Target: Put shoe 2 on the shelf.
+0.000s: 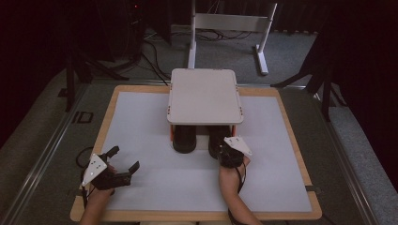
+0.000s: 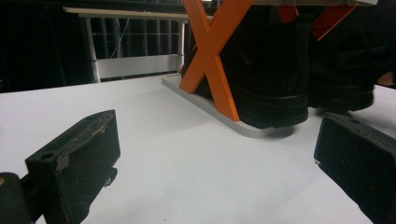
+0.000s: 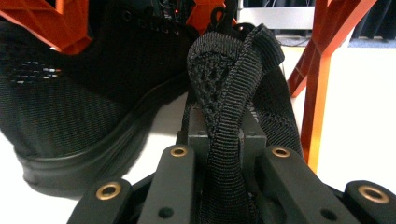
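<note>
Pinching the heel tab of the right-hand shoe, the right gripper has its jaws clamped tight on the black webbing loop, at the front edge of the rack. That shoe sits under the rack's pale top, beside a second black shoe on its left, both heels towards the person. Orange X-shaped legs carry the rack. Well apart, near the table's front left corner, the left gripper rests low with its jaws spread wide and nothing between them.
</note>
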Action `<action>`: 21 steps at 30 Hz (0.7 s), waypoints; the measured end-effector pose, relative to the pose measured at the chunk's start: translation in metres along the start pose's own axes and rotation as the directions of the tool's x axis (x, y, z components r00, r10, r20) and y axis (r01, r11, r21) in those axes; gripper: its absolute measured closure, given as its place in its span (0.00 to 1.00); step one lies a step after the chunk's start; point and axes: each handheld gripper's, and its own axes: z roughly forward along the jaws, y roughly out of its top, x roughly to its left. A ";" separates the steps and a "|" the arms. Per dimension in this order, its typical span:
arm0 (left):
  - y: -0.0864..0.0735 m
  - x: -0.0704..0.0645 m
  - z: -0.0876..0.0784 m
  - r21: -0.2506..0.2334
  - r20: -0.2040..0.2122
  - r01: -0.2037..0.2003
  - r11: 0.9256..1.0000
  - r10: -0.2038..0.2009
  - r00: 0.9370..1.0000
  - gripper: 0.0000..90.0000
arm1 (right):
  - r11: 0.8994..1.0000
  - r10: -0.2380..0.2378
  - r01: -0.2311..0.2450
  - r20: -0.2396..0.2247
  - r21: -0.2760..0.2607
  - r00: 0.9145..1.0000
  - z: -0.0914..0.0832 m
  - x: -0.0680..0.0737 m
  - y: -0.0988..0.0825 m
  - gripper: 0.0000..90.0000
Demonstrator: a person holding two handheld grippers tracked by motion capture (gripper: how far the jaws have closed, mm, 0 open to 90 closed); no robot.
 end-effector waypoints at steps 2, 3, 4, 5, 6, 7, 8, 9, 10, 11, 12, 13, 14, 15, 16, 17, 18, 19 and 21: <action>0.000 0.000 0.000 -0.002 0.000 -0.001 1.000 0.001 1.000 0.01 | 1.000 -0.003 0.003 0.002 -0.004 1.000 0.004 -0.002 0.001 0.89; 0.000 0.000 0.000 -0.001 0.000 -0.003 1.000 0.003 1.000 0.01 | 1.000 0.001 -0.001 0.001 -0.005 1.000 0.006 -0.003 0.002 0.89; 0.000 0.000 0.000 -0.002 -0.001 -0.003 1.000 0.003 1.000 0.01 | 1.000 -0.006 0.006 0.006 -0.005 1.000 0.008 -0.003 0.002 0.89; 0.000 0.000 0.000 -0.001 0.000 -0.004 1.000 0.004 1.000 0.01 | 1.000 -0.010 0.010 0.008 -0.007 1.000 0.010 -0.003 0.003 0.89; 0.000 0.000 0.000 -0.001 0.000 -0.003 1.000 0.003 1.000 0.01 | 1.000 -0.009 0.009 0.004 -0.007 1.000 0.012 -0.004 0.004 0.89; 0.000 0.000 0.000 -0.002 -0.001 -0.003 1.000 0.003 1.000 0.01 | 1.000 -0.013 0.013 0.006 -0.006 1.000 0.014 -0.005 0.005 0.89; 0.000 0.000 0.000 -0.003 -0.001 -0.003 1.000 0.003 1.000 0.01 | 1.000 -0.019 0.019 0.008 -0.002 1.000 0.016 -0.005 0.006 0.88; 0.000 0.000 0.000 -0.003 -0.001 -0.003 1.000 0.003 1.000 0.01 | 1.000 -0.019 0.020 0.008 -0.002 1.000 0.018 -0.006 0.007 0.88; 0.000 0.000 0.000 -0.003 -0.002 -0.003 1.000 0.003 1.000 0.01 | 1.000 -0.019 0.020 0.008 -0.002 1.000 0.018 -0.006 0.007 0.88; 0.000 0.000 0.000 -0.003 -0.001 -0.003 1.000 0.003 1.000 0.01 | 1.000 -0.019 0.019 0.009 -0.001 1.000 0.020 -0.007 0.008 0.88; 0.000 0.000 0.000 -0.002 -0.001 -0.002 1.000 0.002 1.000 0.01 | 1.000 -0.008 0.008 0.004 0.004 1.000 0.022 -0.008 0.009 0.88; 0.000 0.000 0.000 -0.002 -0.001 -0.002 1.000 0.002 1.000 0.01 | 1.000 -0.005 0.005 0.003 0.008 1.000 0.022 -0.007 0.010 0.88; 0.000 0.000 0.000 -0.001 -0.001 -0.001 1.000 0.001 1.000 0.01 | 1.000 -0.019 0.019 0.010 0.008 1.000 0.023 -0.006 0.010 0.88; 0.000 0.000 0.000 -0.001 -0.001 -0.002 1.000 0.002 1.000 0.01 | 1.000 -0.029 0.029 0.011 0.008 1.000 0.024 -0.006 0.009 0.88; 0.000 0.000 0.000 -0.001 -0.001 -0.002 1.000 0.002 1.000 0.01 | 1.000 -0.029 0.029 0.011 0.008 1.000 0.024 -0.006 0.009 0.88; 0.000 0.000 0.000 -0.003 -0.001 -0.002 1.000 0.002 1.000 0.01 | 1.000 -0.011 0.011 -0.017 -0.004 1.000 0.023 -0.008 0.008 0.78; 0.000 0.000 0.000 -0.003 -0.002 0.000 1.000 0.000 1.000 0.01 | 1.000 0.010 -0.010 -0.041 -0.005 0.999 0.023 -0.010 0.008 0.72; 0.000 0.000 0.000 -0.003 -0.001 0.001 1.000 -0.001 1.000 0.01 | 1.000 0.026 -0.027 -0.065 -0.006 0.998 0.023 -0.012 0.009 0.65; 0.000 0.000 0.000 -0.003 0.000 0.001 1.000 -0.001 1.000 0.01 | 0.999 0.036 -0.036 -0.080 0.002 0.996 0.022 -0.015 0.011 0.59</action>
